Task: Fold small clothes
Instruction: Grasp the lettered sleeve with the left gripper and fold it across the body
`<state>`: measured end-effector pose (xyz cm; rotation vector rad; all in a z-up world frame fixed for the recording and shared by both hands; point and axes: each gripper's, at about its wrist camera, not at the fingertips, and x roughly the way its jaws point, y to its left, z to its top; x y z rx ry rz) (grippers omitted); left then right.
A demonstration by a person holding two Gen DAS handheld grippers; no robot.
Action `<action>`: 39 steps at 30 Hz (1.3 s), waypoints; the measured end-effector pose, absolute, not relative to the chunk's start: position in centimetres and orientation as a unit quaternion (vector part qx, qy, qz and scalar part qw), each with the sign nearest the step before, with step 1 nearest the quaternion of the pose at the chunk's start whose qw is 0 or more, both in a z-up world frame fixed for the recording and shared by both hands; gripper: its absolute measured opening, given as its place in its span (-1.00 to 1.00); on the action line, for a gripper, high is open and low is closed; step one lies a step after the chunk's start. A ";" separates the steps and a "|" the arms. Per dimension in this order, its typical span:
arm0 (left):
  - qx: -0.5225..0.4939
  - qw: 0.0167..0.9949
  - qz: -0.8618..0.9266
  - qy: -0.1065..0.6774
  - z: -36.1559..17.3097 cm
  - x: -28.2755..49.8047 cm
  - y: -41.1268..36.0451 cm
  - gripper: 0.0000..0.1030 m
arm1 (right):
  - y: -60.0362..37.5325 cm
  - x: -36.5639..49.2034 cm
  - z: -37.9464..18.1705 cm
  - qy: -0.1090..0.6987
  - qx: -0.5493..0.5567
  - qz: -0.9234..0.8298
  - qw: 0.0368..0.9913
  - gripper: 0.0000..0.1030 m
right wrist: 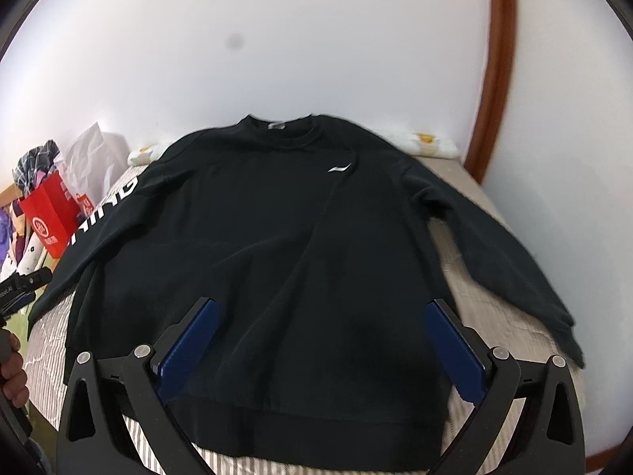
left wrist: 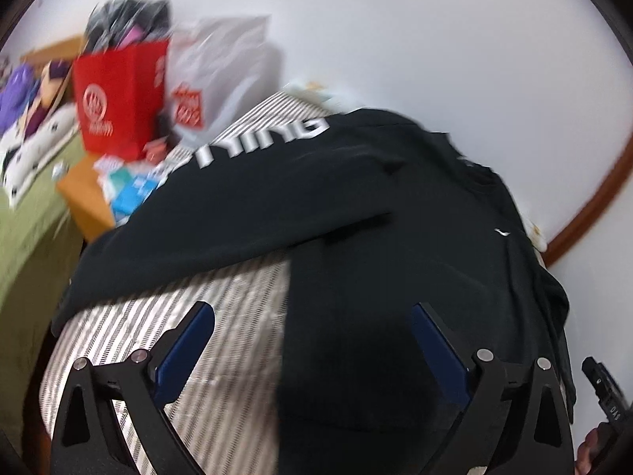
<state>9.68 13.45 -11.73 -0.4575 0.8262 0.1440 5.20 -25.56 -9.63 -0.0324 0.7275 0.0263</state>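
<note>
A black sweatshirt (right wrist: 277,237) lies flat, front up, on a striped bed (right wrist: 470,277), collar toward the wall, both sleeves spread out. Its left sleeve (right wrist: 103,213) carries white lettering, and a small white logo (right wrist: 339,168) marks the chest. My right gripper (right wrist: 320,316) hovers open over the hem area, nothing between its blue pads (right wrist: 186,348). My left gripper (left wrist: 312,328) is open too, above the sweatshirt's (left wrist: 356,237) left side, where the lettered sleeve (left wrist: 245,182) meets the body. Part of the other gripper (left wrist: 605,388) and a hand show at the right edge of the left wrist view.
A red paper bag (left wrist: 118,95) and a white plastic bag (left wrist: 225,67) stand beside the bed, with boxes and clutter (left wrist: 126,182) below them. A white wall (right wrist: 316,39) backs the bed. A brown door frame (right wrist: 494,63) runs at the right. A small pillow (right wrist: 427,140) lies by the wall.
</note>
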 end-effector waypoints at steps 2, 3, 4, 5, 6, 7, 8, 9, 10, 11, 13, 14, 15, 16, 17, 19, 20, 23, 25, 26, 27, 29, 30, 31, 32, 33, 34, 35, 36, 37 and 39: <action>-0.241 0.882 0.066 0.399 -12.9 9.8 14.6 0.91 | -24.7 6.3 -10.9 0.367 -0.020 0.019 0.930 0.98; -0.247 0.880 0.067 0.400 -13.3 9.9 14.9 0.91 | -24.2 6.8 -11.4 0.373 -0.022 0.022 0.927 0.98; -0.261 0.876 0.066 0.400 -13.9 10.0 15.5 0.89 | -23.7 7.4 -12.0 0.380 -0.027 0.024 0.924 0.98; -0.270 0.874 0.064 0.399 -14.4 10.2 16.0 0.85 | -23.2 7.9 -12.6 0.386 -0.033 0.025 0.921 0.98; -0.281 0.871 0.062 0.399 -14.8 10.4 16.4 0.83 | -22.9 8.3 -13.0 0.392 -0.037 0.025 0.919 0.98; -0.296 0.865 0.062 0.400 -15.4 10.6 17.1 0.81 | -22.5 8.8 -13.4 0.397 -0.041 0.025 0.917 0.98; -0.306 0.862 0.063 0.400 -15.8 10.9 17.5 0.78 | -22.2 9.2 -13.7 0.401 -0.043 0.024 0.915 0.98; -0.314 0.859 0.064 0.399 -16.2 11.2 17.9 0.76 | -22.0 9.5 -14.0 0.402 -0.043 0.025 0.914 0.98; -0.321 0.856 0.065 0.399 -16.4 11.4 18.1 0.70 | -22.0 9.8 -14.1 0.404 -0.043 0.024 0.914 0.98; -0.328 0.853 0.066 0.401 -16.8 11.6 18.4 0.66 | -21.9 10.1 -14.3 0.405 -0.041 0.023 0.913 0.98; -0.344 0.847 0.064 0.400 -17.4 12.3 19.1 0.59 | -21.9 10.6 -14.6 0.409 -0.039 0.022 0.911 0.98; -0.348 0.847 0.063 0.396 -17.4 12.5 19.3 0.57 | -22.0 10.8 -14.7 0.410 -0.039 0.019 0.911 0.98; -0.349 0.848 0.063 0.394 -17.4 12.7 19.4 0.57 | -22.0 11.0 -14.9 0.412 -0.038 0.016 0.910 0.98; -0.351 0.848 0.062 0.393 -17.4 13.0 19.6 0.57 | -22.2 11.2 -15.0 0.413 -0.037 0.015 0.910 0.98; -0.352 0.847 0.063 0.392 -17.5 13.3 19.7 0.55 | -22.2 11.5 -15.2 0.416 -0.036 0.014 0.909 0.98; -0.355 0.846 0.071 0.391 -17.6 13.8 20.1 0.48 | -22.3 11.9 -15.5 0.421 -0.036 0.011 0.906 0.98; -0.354 0.846 0.078 0.392 -17.6 14.1 20.2 0.39 | -22.3 12.1 -15.6 0.423 -0.038 0.010 0.905 0.98; -0.343 0.845 0.099 0.398 -17.6 14.8 20.4 0.15 | -22.4 12.5 -15.8 0.427 -0.042 0.008 0.903 0.98; -0.331 0.845 0.118 0.402 -17.5 15.2 20.5 -0.13 | -22.4 12.7 -15.8 0.429 -0.042 0.007 0.902 0.98; -0.328 0.845 0.122 0.405 -17.5 15.4 20.5 -0.37 | -22.5 12.8 -15.8 0.429 -0.043 0.007 0.902 0.98; -0.324 0.844 0.125 0.409 -17.5 15.6 20.5 -0.48 | -22.6 12.9 -15.8 0.430 -0.044 0.005 0.902 0.98; -0.318 0.845 0.124 0.411 -17.2 15.9 20.5 -0.74 | -22.7 13.0 -15.8 0.430 -0.045 0.004 0.902 0.98; -0.311 0.848 0.127 0.409 -16.9 16.1 20.3 -0.77 | -22.9 13.0 -15.8 0.429 -0.044 0.005 0.902 0.98; -0.300 0.853 0.131 0.406 -16.3 16.1 20.0 -0.79 | -22.9 13.0 -15.8 0.429 -0.044 0.005 0.902 0.98; -0.291 0.857 0.134 0.403 -15.8 16.3 19.8 -0.80 | -23.0 13.0 -15.7 0.428 -0.044 0.006 0.903 0.98; -0.281 0.863 0.137 0.397 -15.2 16.3 19.4 -0.81 | -23.1 13.0 -15.7 0.426 -0.045 0.007 0.903 0.98; -0.269 0.870 0.138 0.390 -14.3 16.3 19.0 -0.83 | -23.3 13.0 -15.6 0.426 -0.046 0.007 0.904 0.98; -0.263 0.873 0.137 0.387 -13.8 16.4 18.7 -0.83 | -23.5 13.0 -15.6 0.424 -0.046 0.008 0.904 0.98; -0.253 0.877 0.135 0.384 -13.1 16.6 18.4 -0.83 | -23.7 13.0 -15.5 0.422 -0.046 0.009 0.905 0.98; -0.242 0.882 0.134 0.382 -12.2 16.8 17.9 -0.84 | -24.0 13.0 -15.4 0.420 -0.045 0.009 0.906 0.98; -0.226 0.890 0.127 0.375 -10.9 17.4 16.9 -0.86 | -24.6 13.1 -15.2 0.419 -0.041 0.009 0.907 0.98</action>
